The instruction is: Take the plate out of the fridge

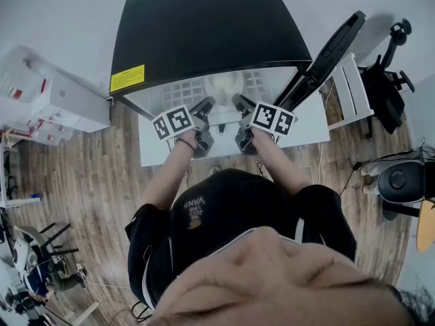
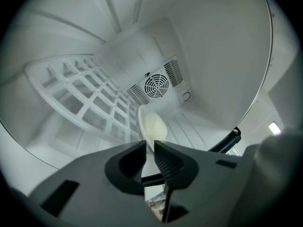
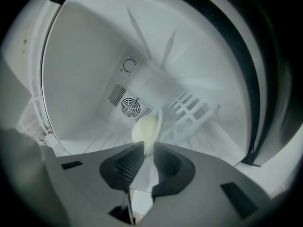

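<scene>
A pale cream plate [image 1: 224, 85] stands on edge inside the white fridge [image 1: 204, 26]. In the left gripper view the plate [image 2: 154, 126] runs edge-on from near the back wall down into the narrow gap of my left gripper [image 2: 150, 144], whose jaws are shut on its rim. In the right gripper view the plate [image 3: 146, 129] likewise passes between the jaws of my right gripper [image 3: 148, 145], shut on the opposite rim. From the head view, the left gripper [image 1: 206, 104] and right gripper [image 1: 240, 102] sit side by side at the fridge's mouth.
A white grid shelf [image 2: 80, 98] lines one inner wall, and a round fan vent [image 2: 156, 85] marks the back. The fridge door [image 1: 333, 49] hangs open at the right. White storage boxes [image 1: 47, 94] stand left, an office chair [image 1: 387, 80] right.
</scene>
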### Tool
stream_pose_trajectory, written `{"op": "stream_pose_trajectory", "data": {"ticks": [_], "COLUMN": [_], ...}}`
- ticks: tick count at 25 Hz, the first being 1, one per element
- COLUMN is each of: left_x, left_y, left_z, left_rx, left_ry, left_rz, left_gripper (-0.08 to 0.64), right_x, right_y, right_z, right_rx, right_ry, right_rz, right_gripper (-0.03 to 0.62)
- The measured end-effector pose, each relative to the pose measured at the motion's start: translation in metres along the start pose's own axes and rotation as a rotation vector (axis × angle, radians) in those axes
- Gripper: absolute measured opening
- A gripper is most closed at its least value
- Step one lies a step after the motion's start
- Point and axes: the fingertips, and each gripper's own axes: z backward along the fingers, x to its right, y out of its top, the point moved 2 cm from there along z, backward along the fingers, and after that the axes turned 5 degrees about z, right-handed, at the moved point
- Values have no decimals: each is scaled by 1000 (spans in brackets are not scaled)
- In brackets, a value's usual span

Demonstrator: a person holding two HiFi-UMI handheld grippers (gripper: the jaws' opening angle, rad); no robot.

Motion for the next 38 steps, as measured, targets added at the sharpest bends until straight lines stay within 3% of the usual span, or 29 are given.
{"op": "stream_pose_trajectory", "data": {"ticks": [19,38], "left_x": [3,5], "left_y": [-12,-12], "left_z": [1,0], "left_rx": [-2,8], "left_ry": [-71,-62], "left_rz": [88,62], "left_gripper": [55,55], "right_x": [-2,-1], "right_y": [-4,-7], "right_z": [7,8], "right_rx": [5,1], "right_ry": [22,14], "right_rz": [-3,13], "right_gripper": [71,74]}}
